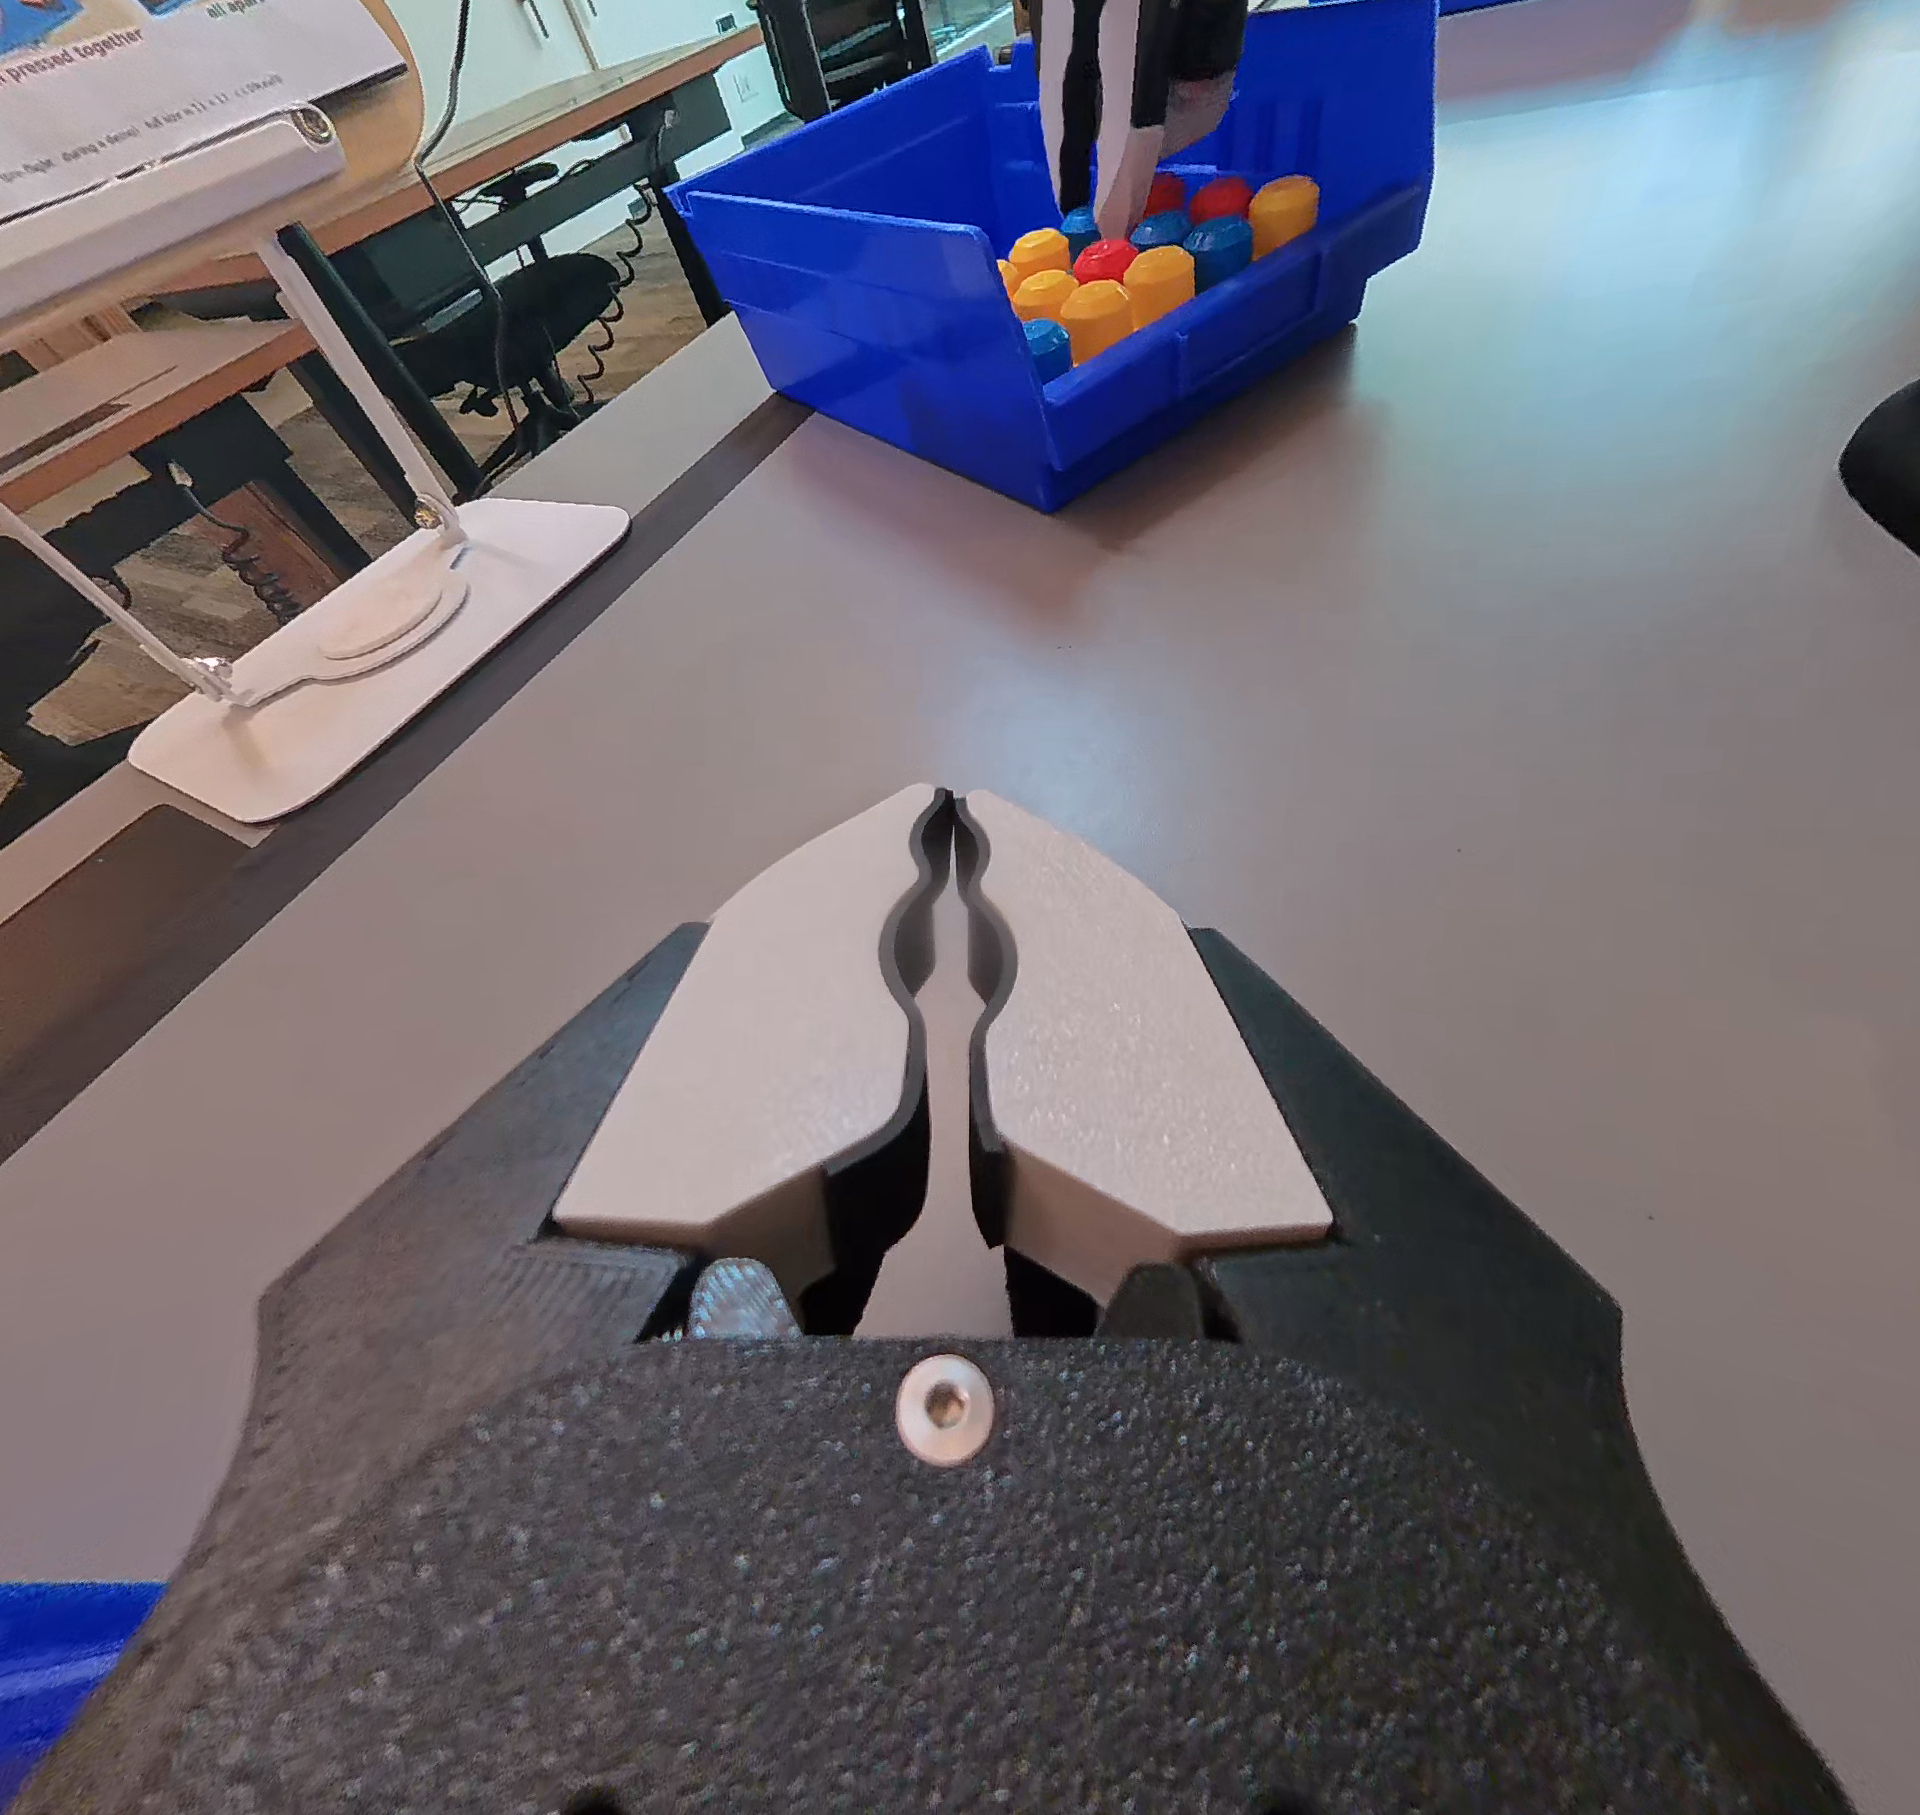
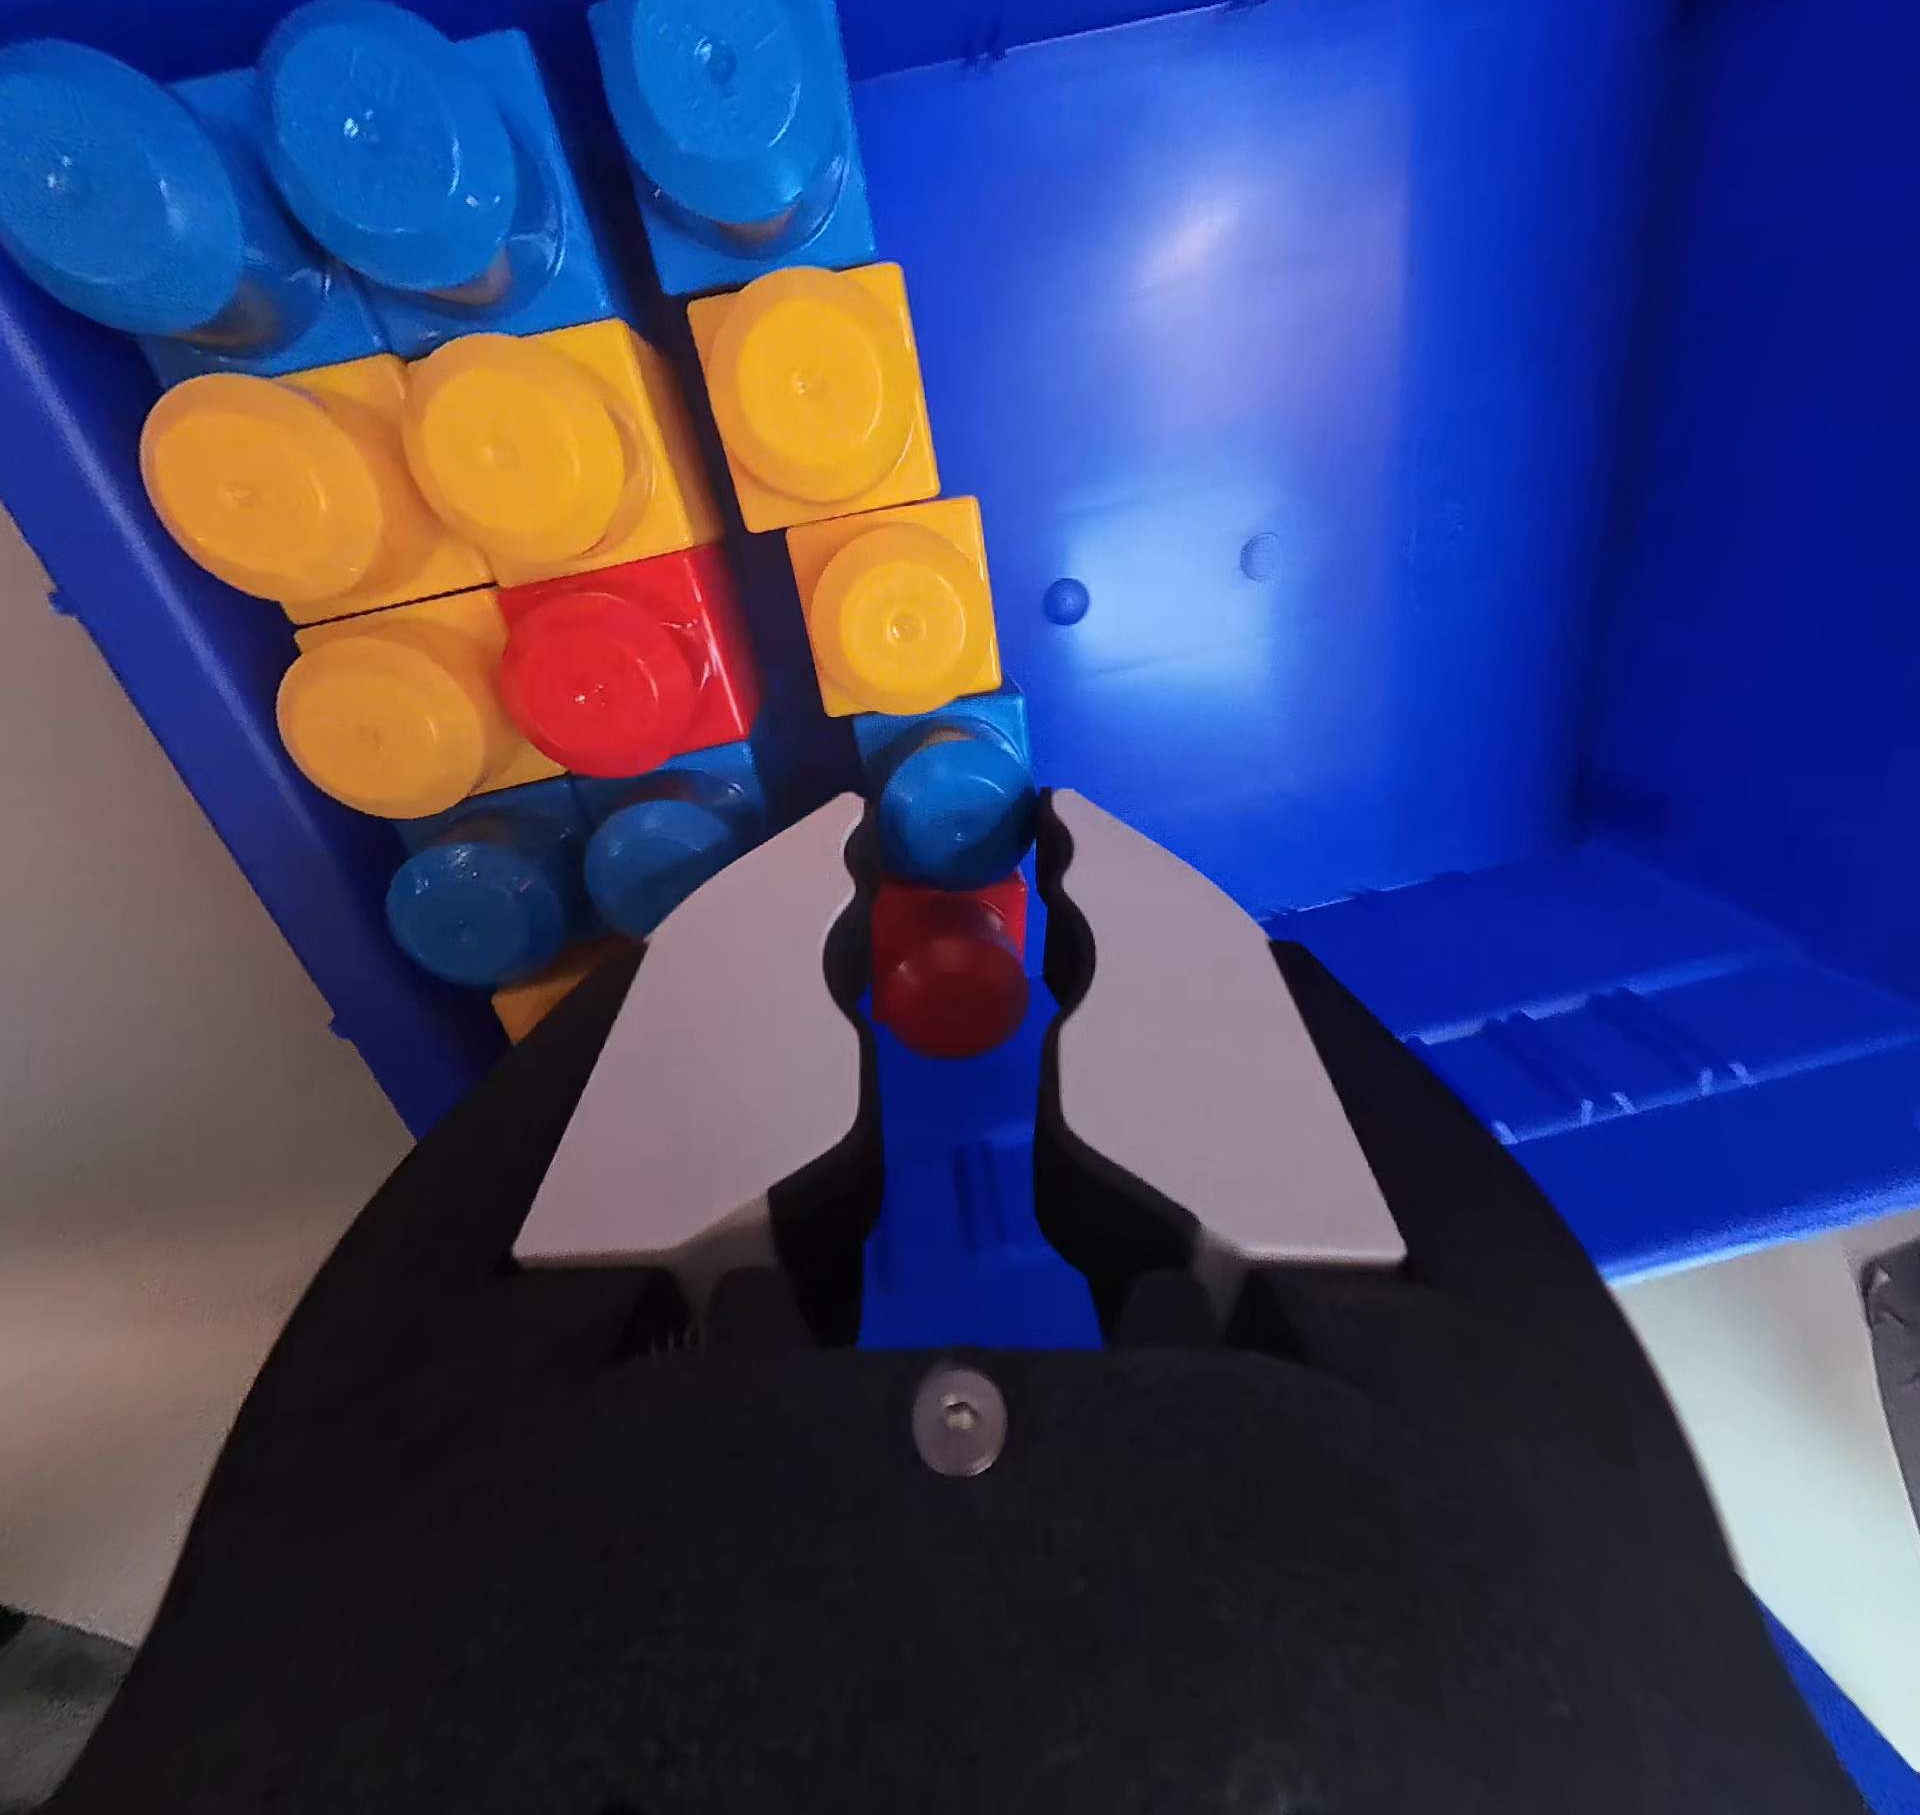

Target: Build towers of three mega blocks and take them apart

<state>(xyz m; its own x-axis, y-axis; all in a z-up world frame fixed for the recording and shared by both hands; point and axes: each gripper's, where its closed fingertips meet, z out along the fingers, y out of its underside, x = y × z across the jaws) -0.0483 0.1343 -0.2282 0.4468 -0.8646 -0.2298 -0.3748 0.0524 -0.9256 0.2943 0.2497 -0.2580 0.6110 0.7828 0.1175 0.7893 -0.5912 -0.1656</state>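
Left gripper [image 1: 951,804] low over bare grey surface [image 1: 1351,726], fingers together, nothing between them, well apart from the blocks. White stand [image 1: 384,653] with a printed sheet at far left of the same surface. Right gripper [image 2: 951,809] reaching down into blue bin [image 2: 1351,415], fingers apart, tips on either side of the stud of a blue block [image 2: 956,815]; contact with the stud not certain. Red block [image 2: 951,976] directly nearer the camera, between the same fingers, not clamped. Task blocks all still in the bin, none on the surface; no tower begun, by the look of it. Risks, judged: neighbours packed tight, so closing here could catch the red block along with the blue one, or drag the adjoining yellow block [image 2: 899,612]; grip on the rounded stud alone could slip on lifting; fingers could foul the bin wall on the way out. Bin contents: blue, yellow and red single-stud blocks, studs up, crowded in rows against the left side in the right wrist view; right half of the bin floor bare.
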